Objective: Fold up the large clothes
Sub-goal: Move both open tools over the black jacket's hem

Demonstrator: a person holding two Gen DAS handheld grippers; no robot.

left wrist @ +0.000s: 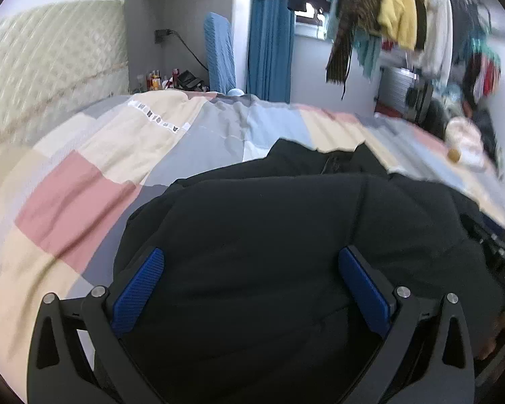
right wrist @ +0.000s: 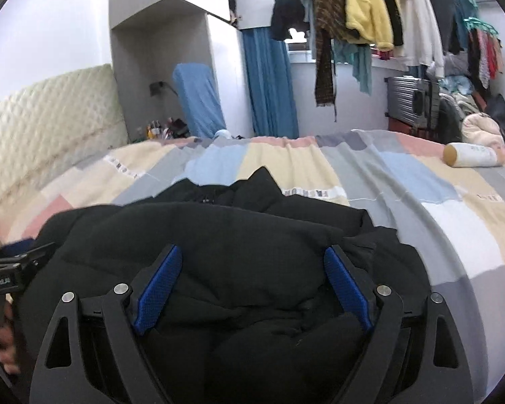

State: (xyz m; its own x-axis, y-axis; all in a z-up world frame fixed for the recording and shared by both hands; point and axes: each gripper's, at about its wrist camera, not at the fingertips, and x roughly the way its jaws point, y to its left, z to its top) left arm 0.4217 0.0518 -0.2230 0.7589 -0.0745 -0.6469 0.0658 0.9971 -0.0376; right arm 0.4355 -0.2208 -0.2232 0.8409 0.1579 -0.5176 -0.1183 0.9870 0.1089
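Both my grippers, left and right, hover with jaws wide open, gripping nothing, directly over the black coat bunched across the bed.

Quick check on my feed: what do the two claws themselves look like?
Both match. The left claw and the right claw each have two black angular fingers with cut-out slots, silver round pivot pins and ribbed blue pads. In the right wrist view the left claw's black body bears small white lettering, too blurred to read.
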